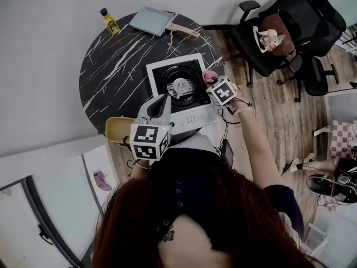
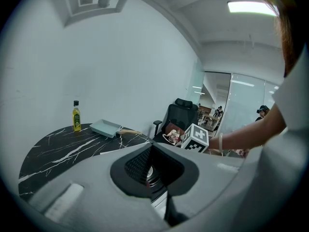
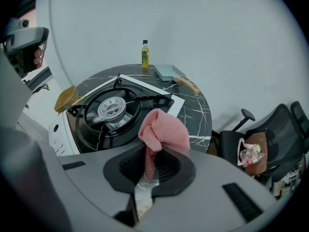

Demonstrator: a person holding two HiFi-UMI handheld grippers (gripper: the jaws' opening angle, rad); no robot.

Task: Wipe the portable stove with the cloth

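Note:
The portable stove (image 1: 191, 115) has a white body and a black top with a round burner (image 1: 180, 85), and it sits on the round black marble table (image 1: 111, 77). My right gripper (image 1: 213, 82) is at the stove's right edge, shut on a bunched pink cloth (image 1: 209, 75). In the right gripper view the cloth (image 3: 163, 129) sticks up from that gripper (image 3: 149, 168), just right of the burner (image 3: 112, 108). My left gripper (image 1: 165, 99) hovers over the stove's front left; in its own view the left gripper (image 2: 153, 170) has its jaws together with nothing in them.
At the table's far edge stand a yellow oil bottle (image 1: 110, 21) and a pale blue pan with a wooden handle (image 1: 152, 20). A tan stool (image 1: 118, 128) stands at the near left. Black office chairs (image 1: 279, 32) holding a bag are to the right on the wood floor.

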